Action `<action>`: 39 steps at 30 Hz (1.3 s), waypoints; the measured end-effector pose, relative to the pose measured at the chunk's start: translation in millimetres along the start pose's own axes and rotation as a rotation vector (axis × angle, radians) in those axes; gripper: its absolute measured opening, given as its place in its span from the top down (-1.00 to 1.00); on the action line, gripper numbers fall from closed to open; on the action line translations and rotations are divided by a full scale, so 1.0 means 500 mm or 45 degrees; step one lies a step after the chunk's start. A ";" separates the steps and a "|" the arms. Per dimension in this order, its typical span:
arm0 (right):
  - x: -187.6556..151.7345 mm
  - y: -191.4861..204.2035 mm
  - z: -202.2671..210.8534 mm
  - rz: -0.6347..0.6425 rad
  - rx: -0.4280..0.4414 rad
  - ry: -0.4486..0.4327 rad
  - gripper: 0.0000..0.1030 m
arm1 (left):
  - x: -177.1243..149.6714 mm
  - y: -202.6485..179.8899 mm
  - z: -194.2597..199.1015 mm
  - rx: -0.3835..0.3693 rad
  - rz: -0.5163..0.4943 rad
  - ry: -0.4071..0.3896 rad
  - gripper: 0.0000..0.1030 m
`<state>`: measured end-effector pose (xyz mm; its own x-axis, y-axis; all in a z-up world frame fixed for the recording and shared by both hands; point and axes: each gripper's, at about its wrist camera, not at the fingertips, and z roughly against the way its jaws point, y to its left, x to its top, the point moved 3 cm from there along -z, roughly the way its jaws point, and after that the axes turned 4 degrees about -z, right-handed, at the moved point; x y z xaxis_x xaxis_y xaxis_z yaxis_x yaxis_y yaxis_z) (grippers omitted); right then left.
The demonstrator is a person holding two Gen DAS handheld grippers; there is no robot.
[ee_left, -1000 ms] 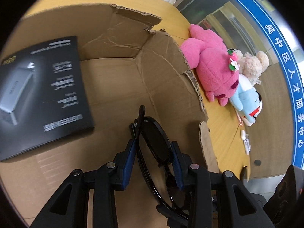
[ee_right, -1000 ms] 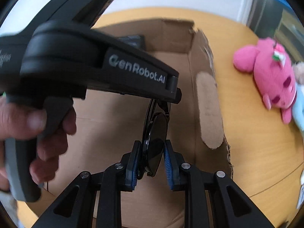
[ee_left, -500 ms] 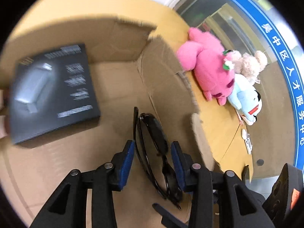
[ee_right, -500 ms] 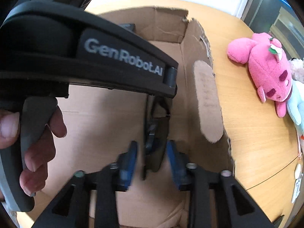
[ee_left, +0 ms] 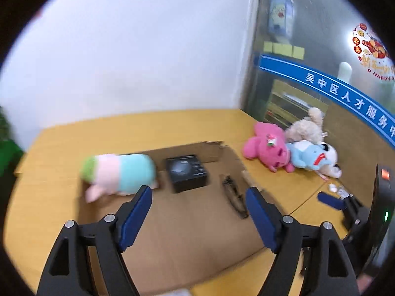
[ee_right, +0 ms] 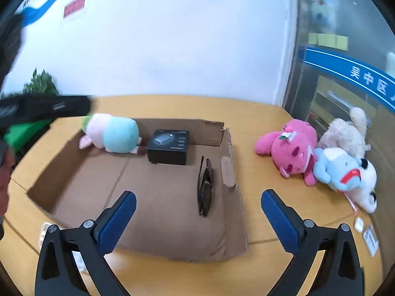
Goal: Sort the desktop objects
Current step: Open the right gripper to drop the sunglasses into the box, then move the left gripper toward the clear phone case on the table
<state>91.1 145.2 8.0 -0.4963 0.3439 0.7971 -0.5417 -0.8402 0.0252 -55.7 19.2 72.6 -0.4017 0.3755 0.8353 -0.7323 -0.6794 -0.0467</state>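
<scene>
Sunglasses [ee_right: 205,187] now released in cardboard box [ee_right: 74,148], both grippers' fingers [ee_right: 118,218] wide apart.

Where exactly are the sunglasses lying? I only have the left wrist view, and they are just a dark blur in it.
Observer: The right wrist view shows them sharply. The sunglasses are folded and lie on the floor of the cardboard box. They run along its right wall, apart from the black box.
Operator: I can see only one blue pad of the right gripper. Is it holding anything?
Observer: No. The right gripper has its jaws spread wide with nothing between them, and it is clear of the sunglasses.
</scene>
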 end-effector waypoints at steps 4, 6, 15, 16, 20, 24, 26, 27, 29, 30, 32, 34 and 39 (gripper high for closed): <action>-0.028 0.050 0.016 0.030 0.031 -0.002 -1.00 | -0.081 0.029 0.081 0.158 0.023 -0.036 -0.54; -0.044 0.069 0.037 0.046 0.059 0.003 -1.00 | -0.117 0.041 0.106 0.159 0.076 -0.038 -0.54; -0.084 0.110 0.081 0.077 0.085 -0.004 -1.00 | -0.194 0.069 0.151 0.108 0.157 -0.029 -0.54; -0.086 0.114 0.082 0.087 0.086 -0.002 -1.00 | -0.201 0.066 0.151 0.104 0.144 -0.022 -0.54; -0.091 0.125 0.078 0.100 0.094 0.010 -1.00 | -0.221 0.064 0.143 0.075 0.140 0.004 -0.54; -0.094 0.139 0.068 0.110 0.097 0.022 -1.00 | -0.237 0.078 0.138 0.084 0.151 0.012 -0.54; -0.097 0.151 0.057 0.124 0.108 0.035 -1.00 | -0.244 0.089 0.134 0.076 0.168 0.023 -0.54; -0.099 0.154 0.053 0.128 0.115 0.042 -1.00 | -0.252 0.097 0.132 0.079 0.172 0.033 -0.54; -0.109 0.173 0.039 0.141 0.141 0.064 -1.00 | -0.267 0.108 0.127 0.081 0.172 0.052 -0.54; -0.116 0.181 0.032 0.145 0.159 0.078 -1.00 | -0.276 0.115 0.124 0.080 0.177 0.064 -0.54; -0.131 0.195 0.015 0.146 0.212 0.128 -1.00 | -0.299 0.131 0.114 0.070 0.198 0.092 -0.53; -0.158 0.219 -0.011 0.137 0.300 0.211 -0.99 | -0.330 0.151 0.102 0.072 0.222 0.129 -0.53; -0.228 0.267 -0.074 0.151 0.401 0.350 -0.99 | -0.401 0.201 0.075 0.089 0.290 0.229 -0.53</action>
<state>50.3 9.3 -101.6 -0.7279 0.3004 0.6163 -0.2578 -0.9529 0.1599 -28.2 -147.8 -79.0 -0.6466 0.3097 0.6971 -0.5749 -0.7985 -0.1784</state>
